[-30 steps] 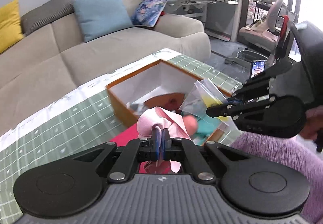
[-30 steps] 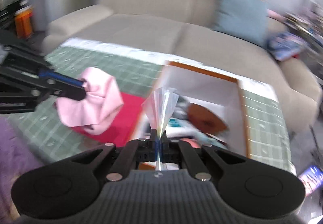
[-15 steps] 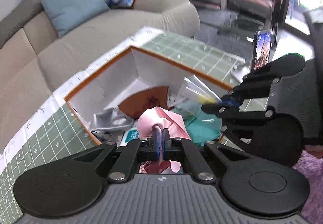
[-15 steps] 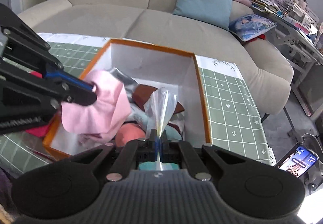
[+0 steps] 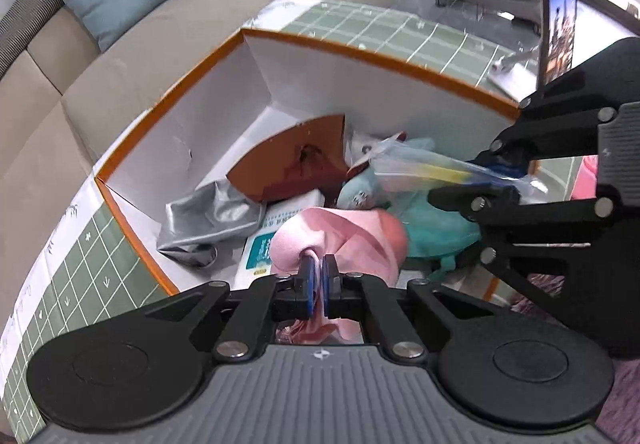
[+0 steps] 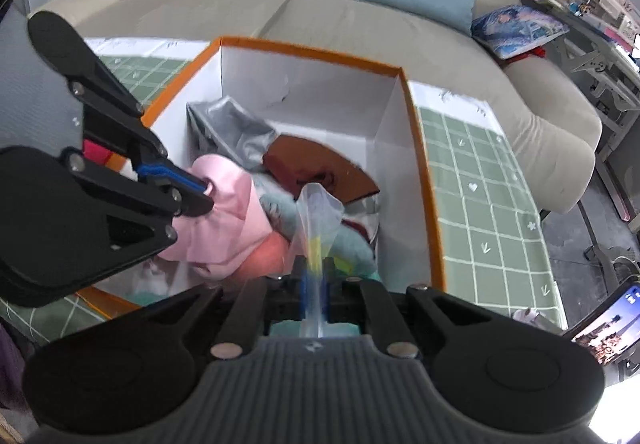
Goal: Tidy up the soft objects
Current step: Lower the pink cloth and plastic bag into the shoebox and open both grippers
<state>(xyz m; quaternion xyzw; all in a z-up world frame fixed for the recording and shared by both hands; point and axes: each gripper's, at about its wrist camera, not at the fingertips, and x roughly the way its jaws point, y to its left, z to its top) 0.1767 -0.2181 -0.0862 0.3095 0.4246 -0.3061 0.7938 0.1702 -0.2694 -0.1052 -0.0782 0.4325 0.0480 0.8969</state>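
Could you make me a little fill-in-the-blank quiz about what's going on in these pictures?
1. The left gripper pinches a ____ cloth.
2. The right gripper pinches a clear plastic ____.
3. Both hang over a box with an ____ rim.
4. Behind the box stands a beige ____.

Missing words: pink; bag; orange; sofa

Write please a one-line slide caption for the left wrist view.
Left tongs grip a pink cloth over the orange-rimmed box, while right tongs hold a clear plastic bag.
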